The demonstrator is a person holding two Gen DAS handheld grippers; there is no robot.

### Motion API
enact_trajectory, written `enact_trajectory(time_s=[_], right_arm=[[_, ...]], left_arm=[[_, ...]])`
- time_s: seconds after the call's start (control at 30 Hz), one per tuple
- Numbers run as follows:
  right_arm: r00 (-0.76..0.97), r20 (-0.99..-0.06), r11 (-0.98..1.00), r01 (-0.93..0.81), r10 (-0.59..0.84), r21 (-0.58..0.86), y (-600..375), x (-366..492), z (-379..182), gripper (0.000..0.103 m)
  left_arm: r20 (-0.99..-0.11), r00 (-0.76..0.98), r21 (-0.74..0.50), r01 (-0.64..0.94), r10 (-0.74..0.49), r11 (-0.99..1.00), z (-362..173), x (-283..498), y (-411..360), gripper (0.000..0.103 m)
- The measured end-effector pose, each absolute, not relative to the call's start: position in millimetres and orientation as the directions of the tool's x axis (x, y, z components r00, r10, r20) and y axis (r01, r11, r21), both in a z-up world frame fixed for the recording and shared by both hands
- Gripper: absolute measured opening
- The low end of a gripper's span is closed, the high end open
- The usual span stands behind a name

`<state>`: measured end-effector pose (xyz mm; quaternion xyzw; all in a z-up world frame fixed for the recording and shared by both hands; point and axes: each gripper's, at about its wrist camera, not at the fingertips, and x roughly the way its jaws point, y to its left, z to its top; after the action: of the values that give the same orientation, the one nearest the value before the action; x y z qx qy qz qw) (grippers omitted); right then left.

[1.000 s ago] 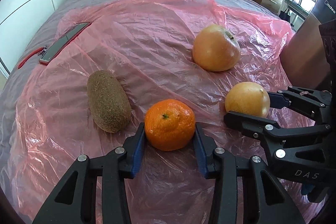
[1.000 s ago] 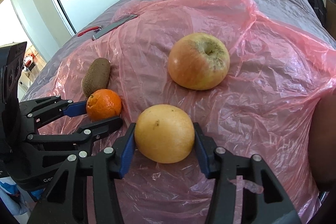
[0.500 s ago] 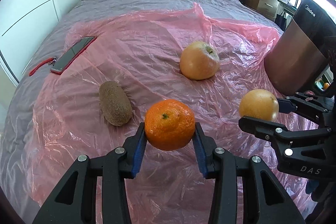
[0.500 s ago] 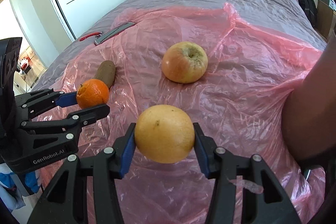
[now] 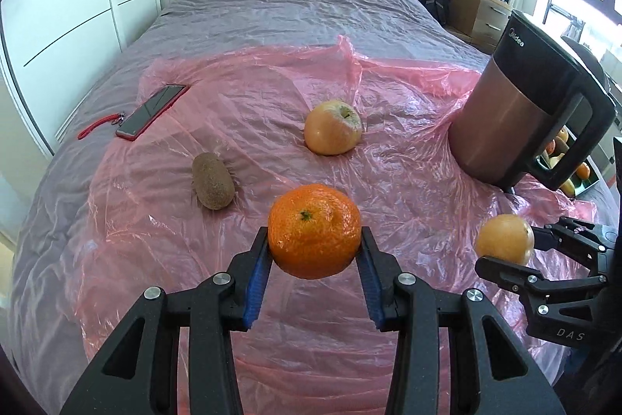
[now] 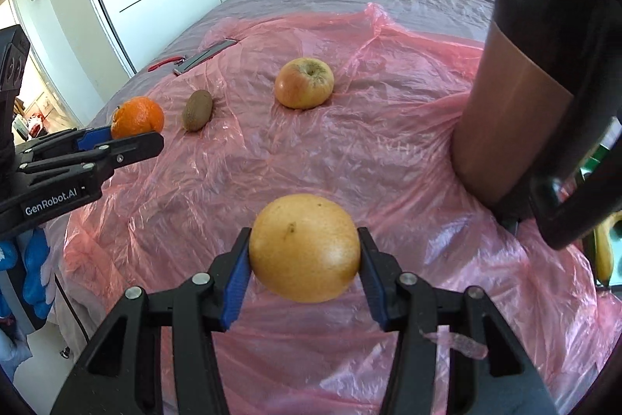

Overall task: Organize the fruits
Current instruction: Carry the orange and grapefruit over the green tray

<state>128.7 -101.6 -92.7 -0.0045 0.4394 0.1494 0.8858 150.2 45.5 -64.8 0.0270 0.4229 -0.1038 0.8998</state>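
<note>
Left gripper (image 5: 315, 247) clamped on tangerine (image 5: 314, 230), held above pink sheet (image 5: 272, 96). Right gripper (image 6: 304, 251) clamped on yellow citrus (image 6: 304, 247), also lifted. Kiwi (image 5: 213, 180) at 10 o'clock from tangerine, apple (image 5: 332, 127) at 12, both on sheet. Kettle (image 5: 521, 115) at 2 o'clock.

Bright daylight, plastic sheet (image 5: 272, 96) glare, fisheye-bent edges (dark corners)

Bright orange tangerine (image 5: 314, 230), yellow citrus (image 6: 304, 247), brown kiwi (image 5: 213, 185), translucent pink sheet (image 5: 388, 150).
</note>
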Motion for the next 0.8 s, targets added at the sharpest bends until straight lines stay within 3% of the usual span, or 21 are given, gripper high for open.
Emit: enact_trajectory(time_s=[0.8], right_arm=[[0.667,-0.699,0.963,-0.119,0.258,0.241,-211,58,-72,0.046]], left_arm=[[-0.757,0.629,0.014,0.283,-0.175,0.959,-22,90,-52,0.038]])
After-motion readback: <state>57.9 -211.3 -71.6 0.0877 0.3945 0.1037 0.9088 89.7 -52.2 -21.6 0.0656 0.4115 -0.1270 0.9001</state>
